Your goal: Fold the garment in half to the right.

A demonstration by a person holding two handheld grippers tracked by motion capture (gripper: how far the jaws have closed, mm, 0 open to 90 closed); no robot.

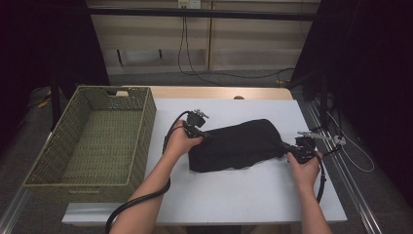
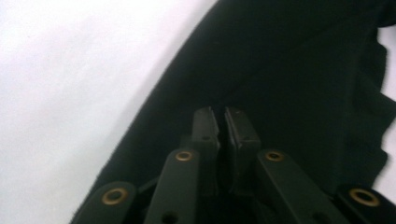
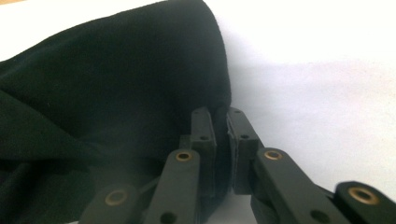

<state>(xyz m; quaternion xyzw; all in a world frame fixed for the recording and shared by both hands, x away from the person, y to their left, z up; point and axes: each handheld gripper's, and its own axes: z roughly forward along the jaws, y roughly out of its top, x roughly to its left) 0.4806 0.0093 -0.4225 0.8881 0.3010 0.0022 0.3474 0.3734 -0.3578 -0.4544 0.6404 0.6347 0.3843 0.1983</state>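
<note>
While the black cloth (image 1: 236, 145) lies bunched near the middle of the white bench (image 1: 243, 195), you have it pinched at both ends. Your left hand-held gripper (image 1: 203, 134) is clenched on the cloth's left edge, and in the left gripper view its jaws sit almost together with dark fabric (image 2: 289, 84) caught between them. Your right hand-held gripper (image 1: 287, 146) is clenched on the cloth's right end; the right gripper view shows a fold (image 3: 140, 74) running down into the narrow gap between its jaws. The woven basket (image 1: 141, 124) stands empty at the far left, just beside the bench.

Expect the cloth to be light, limp and shapeless: it will sag between your two grips and drape, not hold a line. Thin fabric can slide out of a shallow pinch, so take a good fold near each edge rather than a single layer, and lift both ends evenly.
</note>
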